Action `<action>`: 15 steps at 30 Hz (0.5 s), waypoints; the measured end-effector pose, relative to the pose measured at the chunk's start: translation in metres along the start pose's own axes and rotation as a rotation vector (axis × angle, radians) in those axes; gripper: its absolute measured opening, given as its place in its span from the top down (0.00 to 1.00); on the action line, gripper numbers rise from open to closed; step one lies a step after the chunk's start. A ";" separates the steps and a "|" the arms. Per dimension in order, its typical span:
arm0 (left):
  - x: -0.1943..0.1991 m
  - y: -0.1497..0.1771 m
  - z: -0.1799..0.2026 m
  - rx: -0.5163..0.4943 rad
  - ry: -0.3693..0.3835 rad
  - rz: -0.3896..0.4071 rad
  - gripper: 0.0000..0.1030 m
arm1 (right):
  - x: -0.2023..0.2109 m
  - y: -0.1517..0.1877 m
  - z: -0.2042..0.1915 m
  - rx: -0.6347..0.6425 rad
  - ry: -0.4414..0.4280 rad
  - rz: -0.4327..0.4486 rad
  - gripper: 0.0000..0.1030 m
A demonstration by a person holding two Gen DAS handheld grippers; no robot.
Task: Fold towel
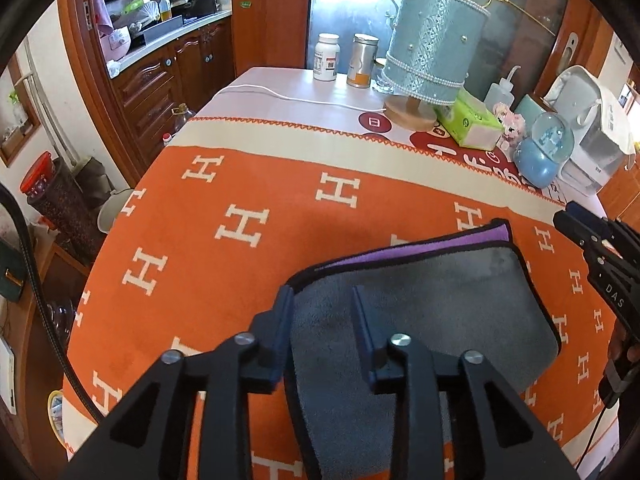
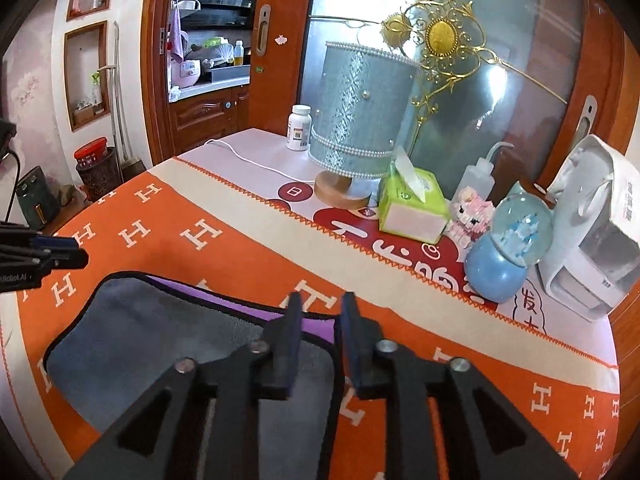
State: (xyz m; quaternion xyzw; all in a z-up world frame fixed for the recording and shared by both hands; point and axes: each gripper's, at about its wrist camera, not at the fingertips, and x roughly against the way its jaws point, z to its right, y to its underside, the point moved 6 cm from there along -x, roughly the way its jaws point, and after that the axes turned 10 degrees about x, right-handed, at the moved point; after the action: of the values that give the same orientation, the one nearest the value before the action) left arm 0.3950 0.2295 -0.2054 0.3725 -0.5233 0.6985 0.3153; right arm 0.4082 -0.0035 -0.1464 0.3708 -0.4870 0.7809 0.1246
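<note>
Hovering left gripper (image 1: 322, 292): its two blue-padded fingers stand apart over the near-left part of the towel, nothing between them, jaws open.
Right gripper (image 2: 320, 300): above the towel's far right corner, fingers (image 2: 294, 320) parted with a clear gap, holding nothing; from the left wrist view it shows at the right edge (image 1: 576, 220), off the cloth's right side.
Towel (image 1: 432, 312): grey microfibre with a dark bound edge, lying flat on the orange cover, folded over so that a purple strip (image 1: 452, 242) of the layer beneath peeps out along the far edge.
Towel from the right wrist view (image 2: 152, 340): grey face up, purple band along the far side, corner reaching under the right gripper's fingers.
Table cover (image 1: 240, 280): orange blanket patterned with white H letters, cream border with a zigzag stitch at the far side.
Far end of the table: a pale blue lamp (image 1: 432, 48) on a wooden base, a white pill bottle (image 1: 326, 56), a metal tin (image 1: 363, 60), a white cable (image 1: 288, 96).
Right of the lamp: a green tissue box (image 2: 416, 208), a pink toy figure (image 2: 468, 212), a blue snow globe (image 2: 508, 248), a squeeze bottle (image 2: 478, 176), a white appliance (image 2: 592, 232).
</note>
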 end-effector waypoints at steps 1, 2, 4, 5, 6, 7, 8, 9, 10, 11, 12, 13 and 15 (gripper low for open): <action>0.002 0.003 -0.001 0.002 -0.002 -0.003 0.68 | 0.002 0.001 0.001 -0.002 0.010 0.000 0.66; 0.004 0.006 -0.001 0.002 -0.001 -0.006 0.68 | 0.005 0.002 0.002 -0.005 0.025 -0.001 0.62; 0.010 0.014 -0.003 0.003 0.004 -0.013 0.68 | 0.011 0.003 0.003 -0.015 0.044 -0.002 0.58; 0.014 0.017 -0.003 0.004 0.006 -0.014 0.67 | 0.015 0.005 0.004 -0.023 0.050 -0.003 0.56; 0.018 0.020 -0.004 0.005 0.008 -0.015 0.67 | 0.022 0.007 0.004 -0.034 0.058 -0.003 0.54; 0.024 0.025 -0.006 0.006 0.012 -0.015 0.67 | 0.027 0.009 0.005 -0.040 0.064 -0.003 0.53; 0.029 0.028 -0.006 0.006 0.015 -0.014 0.67 | 0.032 0.011 0.005 -0.046 0.070 -0.003 0.52; 0.037 0.034 -0.007 0.004 0.020 -0.008 0.66 | 0.039 0.014 0.004 -0.055 0.077 -0.004 0.51; 0.044 0.038 -0.008 0.003 0.023 -0.003 0.63 | 0.047 0.018 0.003 -0.065 0.083 -0.007 0.50; 0.051 0.042 -0.009 0.003 0.026 0.003 0.57 | 0.053 0.021 0.002 -0.073 0.087 -0.009 0.48; 0.057 0.046 -0.010 0.001 0.029 0.009 0.54 | 0.061 0.027 0.000 -0.088 0.094 -0.014 0.47; 0.065 0.052 -0.011 -0.003 0.031 0.016 0.52 | 0.068 0.033 -0.002 -0.106 0.100 -0.021 0.46; 0.080 0.063 -0.012 -0.014 0.031 0.023 0.52 | 0.082 0.045 -0.007 -0.142 0.104 -0.039 0.45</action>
State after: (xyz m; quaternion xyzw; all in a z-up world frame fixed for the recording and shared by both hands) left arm 0.2988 0.2296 -0.1704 0.3534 -0.5273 0.7042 0.3181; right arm 0.3235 -0.0338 -0.1212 0.3294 -0.5267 0.7600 0.1912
